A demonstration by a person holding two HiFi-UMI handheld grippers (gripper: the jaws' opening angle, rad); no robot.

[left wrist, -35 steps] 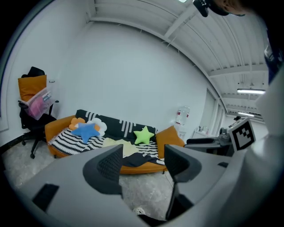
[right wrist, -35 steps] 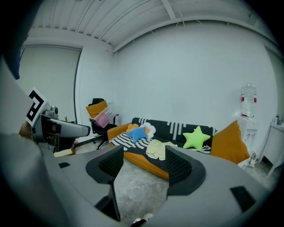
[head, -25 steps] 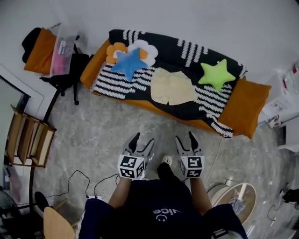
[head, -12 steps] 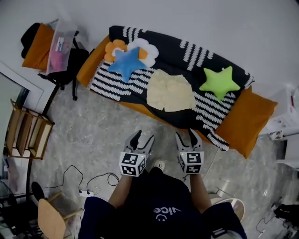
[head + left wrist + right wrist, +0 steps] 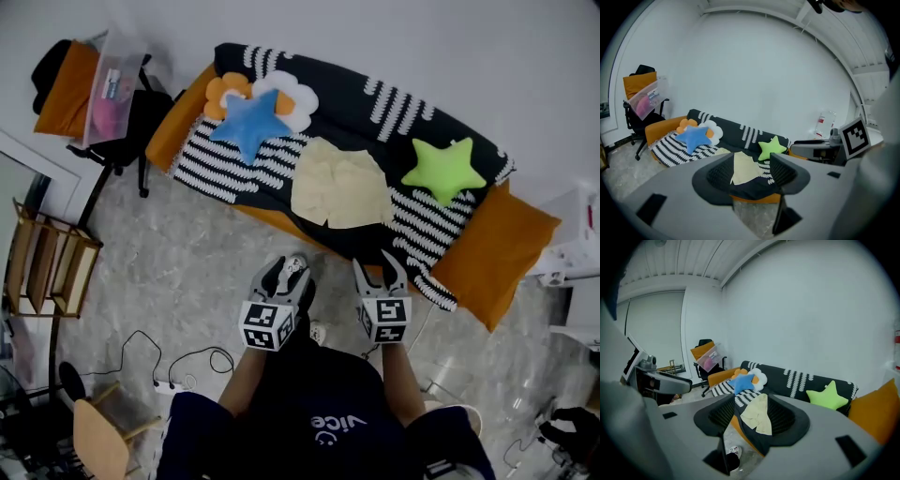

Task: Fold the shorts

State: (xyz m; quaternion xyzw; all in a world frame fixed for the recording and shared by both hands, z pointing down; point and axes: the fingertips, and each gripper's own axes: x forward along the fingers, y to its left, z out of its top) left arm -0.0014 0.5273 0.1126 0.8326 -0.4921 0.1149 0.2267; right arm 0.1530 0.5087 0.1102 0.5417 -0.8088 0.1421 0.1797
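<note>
The right gripper (image 5: 752, 417) had its jaws apart and closing, with nothing between them. Beyond the gap, the pale shorts (image 5: 757, 414) lay on the sofa's striped blanket (image 5: 797, 378). A green star cushion (image 5: 828, 397) sat at three o'clock from them, a blue star cushion (image 5: 743, 380) at eleven.

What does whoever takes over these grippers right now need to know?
Left gripper: empty, jaws closing, short of the sofa.
Right gripper: the same, empty and closing.
Shorts: spread flat on the striped blanket, between the blue star cushion and the green star cushion.
Done: nothing; no fold yet.
To do: reach the shorts, grip them, fold.
</note>
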